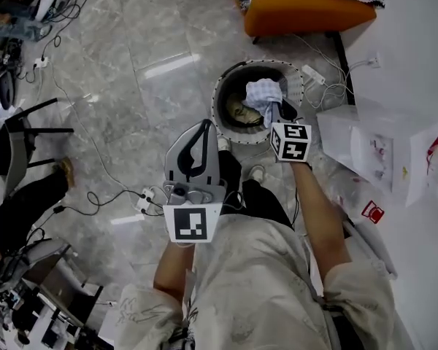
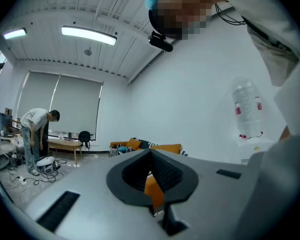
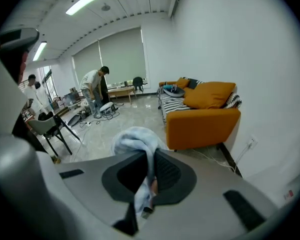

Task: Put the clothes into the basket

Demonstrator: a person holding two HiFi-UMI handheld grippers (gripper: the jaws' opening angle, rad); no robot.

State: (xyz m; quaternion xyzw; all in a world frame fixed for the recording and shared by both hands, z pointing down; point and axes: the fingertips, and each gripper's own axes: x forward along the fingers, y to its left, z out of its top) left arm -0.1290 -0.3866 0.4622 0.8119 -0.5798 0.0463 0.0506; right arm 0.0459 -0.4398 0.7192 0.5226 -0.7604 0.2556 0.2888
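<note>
In the head view a round basket (image 1: pixel 228 126) with a pale rim stands on the grey floor in front of me, with a dark garment (image 1: pixel 241 111) lying inside. My right gripper (image 1: pixel 279 112) hangs over the basket's right side, shut on a light blue checked cloth (image 1: pixel 264 92) that bunches above the opening. The right gripper view shows that cloth (image 3: pixel 136 140) pinched between the jaws of this gripper (image 3: pixel 149 178) and spilling out past the tips. My left gripper (image 1: pixel 200 146) is held nearer my body, left of the basket. Its jaws (image 2: pixel 151 180) are together with nothing between them.
An orange sofa (image 1: pixel 306 12) with a striped cushion stands beyond the basket. A white box-like table (image 1: pixel 383 152) is at the right. Cables and a power strip (image 1: pixel 143 199) trail over the floor, and black chairs (image 1: pixel 20 133) stand at the left. People (image 3: pixel 94 90) stand far off.
</note>
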